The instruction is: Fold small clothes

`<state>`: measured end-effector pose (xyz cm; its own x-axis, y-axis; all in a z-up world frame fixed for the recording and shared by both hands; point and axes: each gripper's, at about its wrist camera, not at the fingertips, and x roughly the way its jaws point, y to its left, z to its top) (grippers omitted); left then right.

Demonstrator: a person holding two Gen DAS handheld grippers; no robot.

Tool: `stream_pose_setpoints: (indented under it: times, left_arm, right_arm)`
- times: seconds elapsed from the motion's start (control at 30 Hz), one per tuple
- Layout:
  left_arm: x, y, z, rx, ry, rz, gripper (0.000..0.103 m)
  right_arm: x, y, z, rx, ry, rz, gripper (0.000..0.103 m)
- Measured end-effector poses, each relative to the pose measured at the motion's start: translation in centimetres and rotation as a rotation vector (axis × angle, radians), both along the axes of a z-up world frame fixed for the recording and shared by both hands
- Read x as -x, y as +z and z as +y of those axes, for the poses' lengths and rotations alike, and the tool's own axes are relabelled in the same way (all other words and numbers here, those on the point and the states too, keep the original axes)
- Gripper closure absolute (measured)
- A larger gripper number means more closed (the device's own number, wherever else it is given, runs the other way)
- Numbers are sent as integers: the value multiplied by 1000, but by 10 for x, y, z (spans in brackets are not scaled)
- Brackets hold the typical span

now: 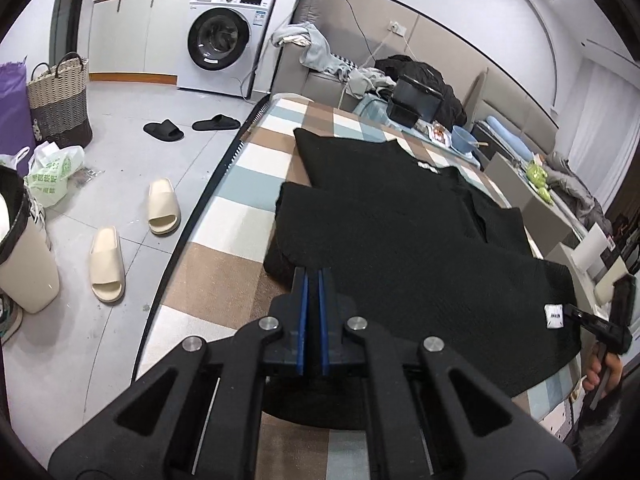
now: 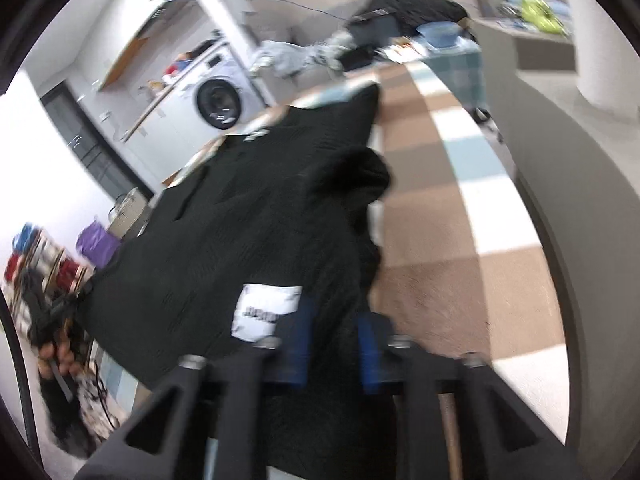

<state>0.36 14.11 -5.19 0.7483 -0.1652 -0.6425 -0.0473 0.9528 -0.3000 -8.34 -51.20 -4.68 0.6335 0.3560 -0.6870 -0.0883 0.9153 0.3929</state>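
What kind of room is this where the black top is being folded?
It looks like a lived-in home, probably a small flat with laundry and living areas together. A washing machine stands by the cabinets, slippers lie on the tiled floor, and clothes are piled on a sofa behind the checked table.

A black garment (image 1: 400,232) lies spread on the table's checked brown, blue and white cloth (image 1: 224,256).

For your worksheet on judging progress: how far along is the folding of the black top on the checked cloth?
Early stage. Done: the black top lies spread on the checked cloth, one sleeve already turned in. In hand: the left tool and the right tool are each shut on a hem corner, the right beside the white label. Left: bringing the hem up to the collar.
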Motion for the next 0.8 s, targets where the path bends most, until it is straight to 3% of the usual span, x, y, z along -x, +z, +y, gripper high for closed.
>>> stream_pose_setpoints:
  times: [0.1,0.23,0.43,0.6,0.63,0.7,0.73,0.77,0.8]
  left_arm:
    - [-2,4,7,32,18,-14,101]
    - [-12,9,15,35,40,-33,103]
    - [-49,6,42,57,97,-12,103]
    - [-52,-7,43,91,79,46,103]
    - [-49,-8,41,100,69,60,99]
    - [-43,-10,39,123,54,63,71]
    - [-38,-10,37,132,53,64,47]
    - [-34,-10,34,148,39,57,39]
    - [-31,-11,28,151,11,57,39]
  right_arm:
    - [13,29,17,28,60,-147,95]
    - [3,55,14,-1,34,-215,96]
    - [-31,69,-5,-9,-75,-242,96]
    - [-43,46,-16,17,-142,-114,95]
    - [-41,39,-16,22,-139,-90,94]
    - [-35,30,-18,-8,-134,-65,88]
    - [-31,27,-20,-24,-137,-59,80]
    - [-28,25,-22,-42,-140,-56,72]
    - [-25,24,-25,-62,-139,-54,68]
